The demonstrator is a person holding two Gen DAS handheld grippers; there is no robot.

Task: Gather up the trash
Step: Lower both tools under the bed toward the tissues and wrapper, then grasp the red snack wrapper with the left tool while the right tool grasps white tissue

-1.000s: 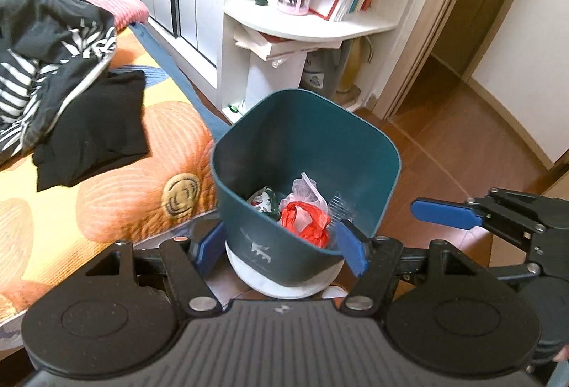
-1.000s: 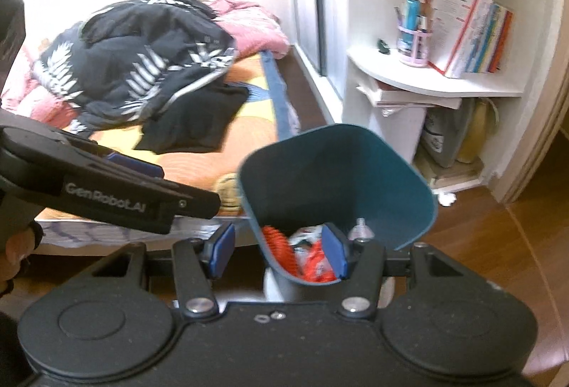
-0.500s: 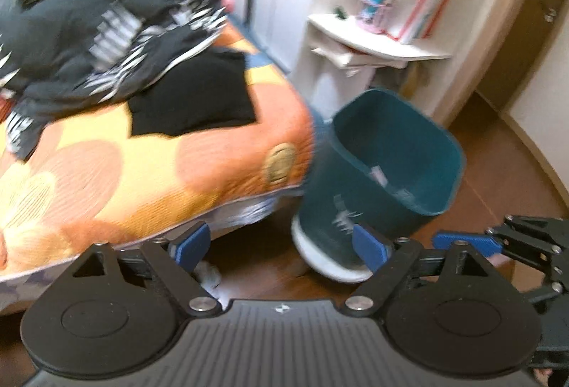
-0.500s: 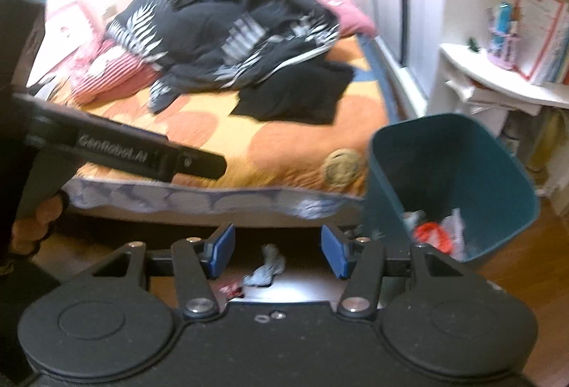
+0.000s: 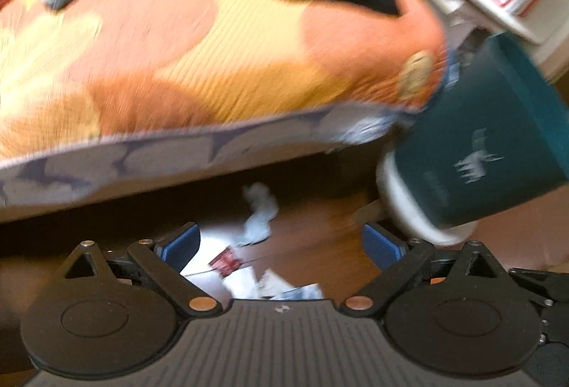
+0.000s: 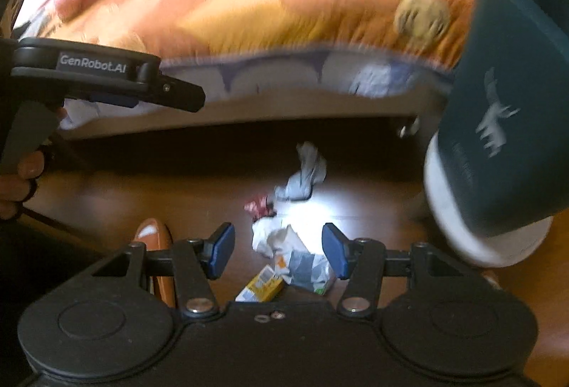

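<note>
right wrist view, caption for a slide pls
Open right gripper above scattered floor trash, beside the teal bin.

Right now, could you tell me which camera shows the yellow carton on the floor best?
The right wrist view: the yellow carton lies in plain sight on the floor, just below the open right claw. The left wrist view shows only blurred scraps near its lower edge; no yellow carton can be made out.

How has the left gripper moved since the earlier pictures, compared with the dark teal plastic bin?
Yes. The left gripper has swung left and down from the dark teal plastic bin, toward floor litter; its fingers have just been opening, nothing between them.
</note>
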